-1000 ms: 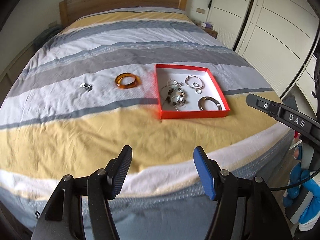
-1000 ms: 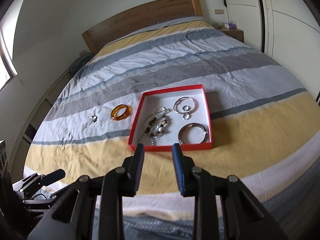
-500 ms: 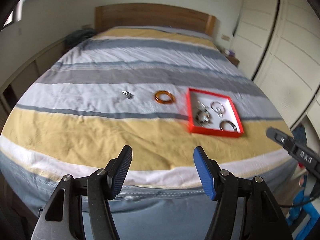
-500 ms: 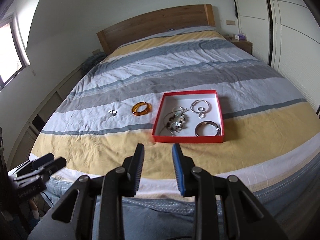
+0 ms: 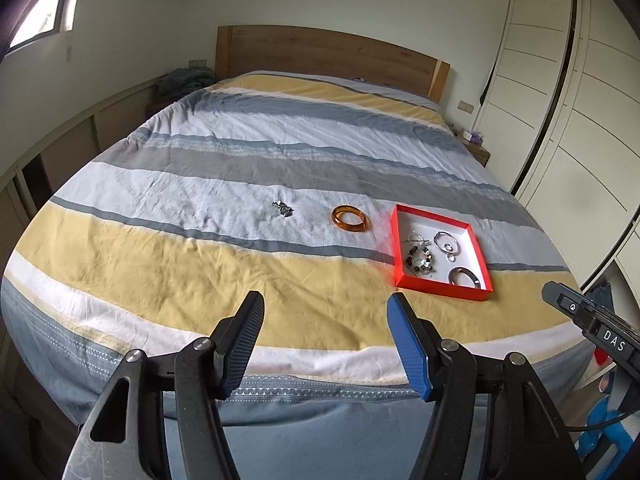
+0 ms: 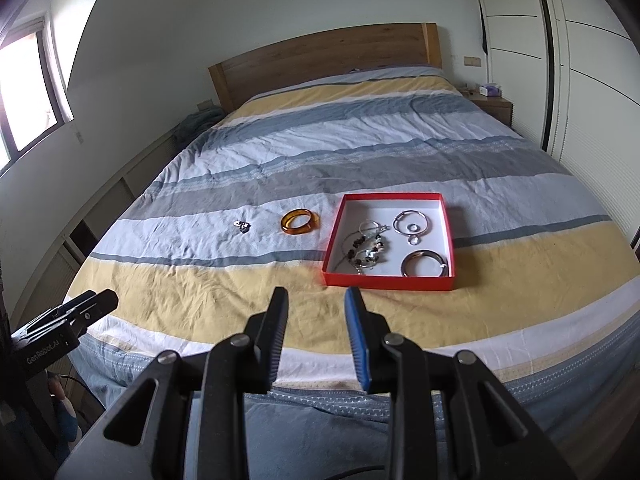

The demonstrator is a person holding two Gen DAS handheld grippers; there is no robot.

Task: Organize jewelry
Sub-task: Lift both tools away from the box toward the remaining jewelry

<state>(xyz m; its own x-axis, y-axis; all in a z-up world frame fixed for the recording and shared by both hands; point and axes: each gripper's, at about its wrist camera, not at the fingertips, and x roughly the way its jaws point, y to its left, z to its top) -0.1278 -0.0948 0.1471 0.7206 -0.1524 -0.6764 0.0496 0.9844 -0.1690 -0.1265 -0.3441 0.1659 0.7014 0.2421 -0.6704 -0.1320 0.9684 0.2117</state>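
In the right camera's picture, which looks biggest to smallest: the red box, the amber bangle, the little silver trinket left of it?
1. Red box, clearly largest.
2. Amber bangle.
3. Small silver trinket, smallest.
All three lie about equally far away on the bed, so nearness hardly skews this.

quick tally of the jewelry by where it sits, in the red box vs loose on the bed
In the red box: 4 (beaded bracelet, thin silver bangle, small ring, wide silver bangle)
Loose on the bedspread: 2 (amber bangle, small silver piece)
Total: 6
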